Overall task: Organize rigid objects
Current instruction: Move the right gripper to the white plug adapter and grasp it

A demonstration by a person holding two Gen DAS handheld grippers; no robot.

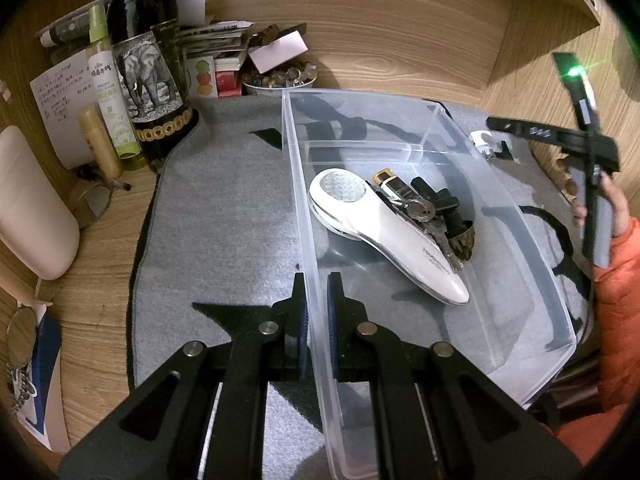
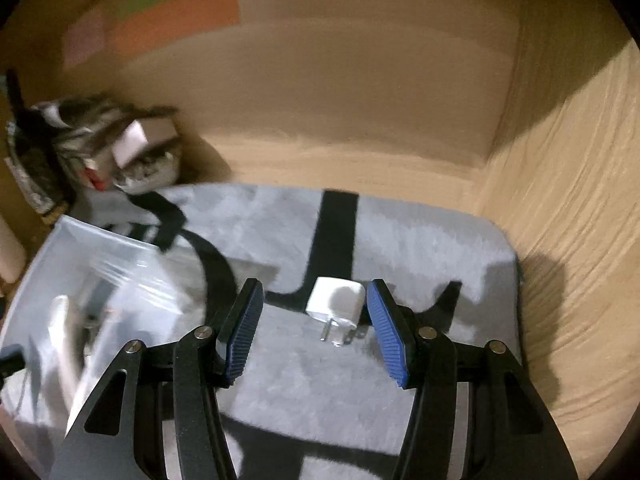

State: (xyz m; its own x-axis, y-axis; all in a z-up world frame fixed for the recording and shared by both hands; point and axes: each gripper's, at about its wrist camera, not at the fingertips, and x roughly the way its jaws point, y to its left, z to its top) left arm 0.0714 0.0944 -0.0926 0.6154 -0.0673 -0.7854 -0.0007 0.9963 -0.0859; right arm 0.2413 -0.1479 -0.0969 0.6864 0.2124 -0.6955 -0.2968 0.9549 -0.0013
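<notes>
Hovering my right tongs (image 2: pixel 316 332), jaws apart and empty, I see the white plug (image 2: pixel 338 302) on the grey mat (image 2: pixel 420 240) just ahead between them, prongs toward me. My left tongs (image 1: pixel 318 304) are clamped on the clear bin's wall (image 1: pixel 308 240), so the right is nearer.

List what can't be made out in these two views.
- Left wrist view: the items under the white handheld device in the clear bin; the device covers part of the keys and dark pieces.
- Left wrist view: the white plug adapter is mostly hidden behind the bin's far wall.
- Right wrist view: motion blur smears the bin's contents and the clutter pile.
- Right wrist view: the wall notes are unreadable.
</notes>
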